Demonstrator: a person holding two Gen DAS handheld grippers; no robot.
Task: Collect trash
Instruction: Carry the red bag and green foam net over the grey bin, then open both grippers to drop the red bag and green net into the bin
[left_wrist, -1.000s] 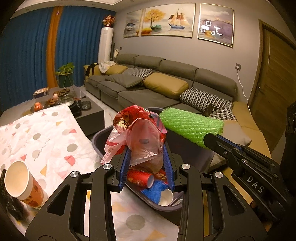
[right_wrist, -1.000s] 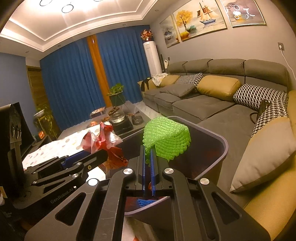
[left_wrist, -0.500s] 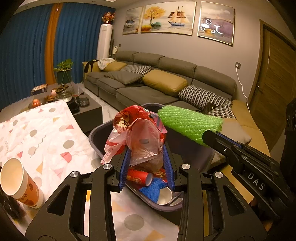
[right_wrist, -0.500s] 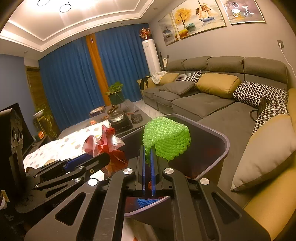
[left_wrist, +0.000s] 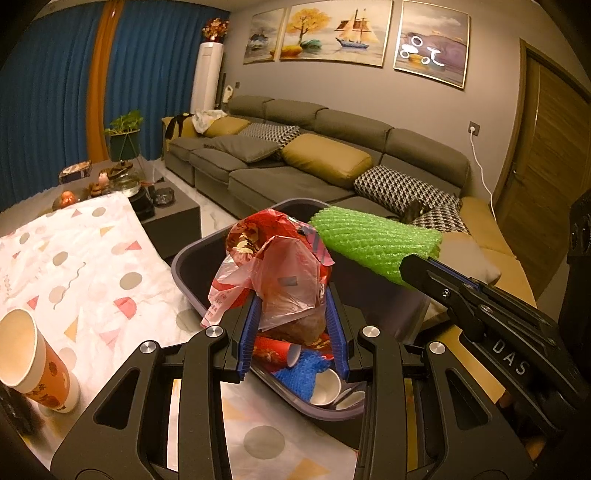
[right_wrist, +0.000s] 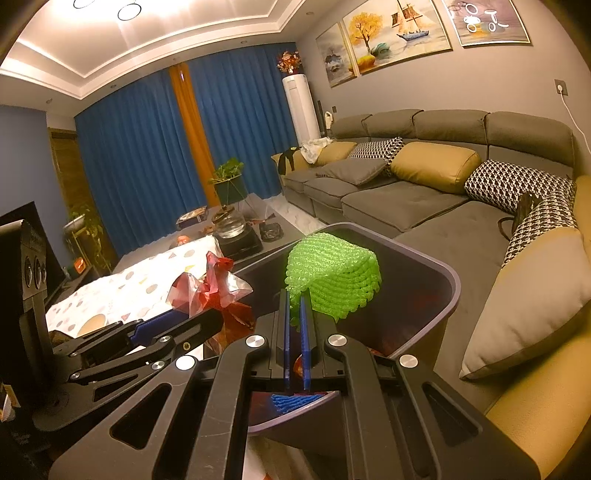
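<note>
Crinkled red-pink plastic bag (left_wrist: 280, 280) fills left gripper (left_wrist: 291, 328); right gripper (right_wrist: 294, 325) pinches green foam net (right_wrist: 332, 280).

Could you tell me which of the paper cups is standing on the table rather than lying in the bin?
The orange cup at far left stands on the tablecloth; the red and white cups lie in the bin.

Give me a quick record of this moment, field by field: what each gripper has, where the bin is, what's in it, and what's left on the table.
left gripper: shut on red plastic bag, above bin
right gripper: shut on green foam net, above bin
bin: at table edge
bin contents: red cup, blue foam net, white cup
table: paper cup
</note>
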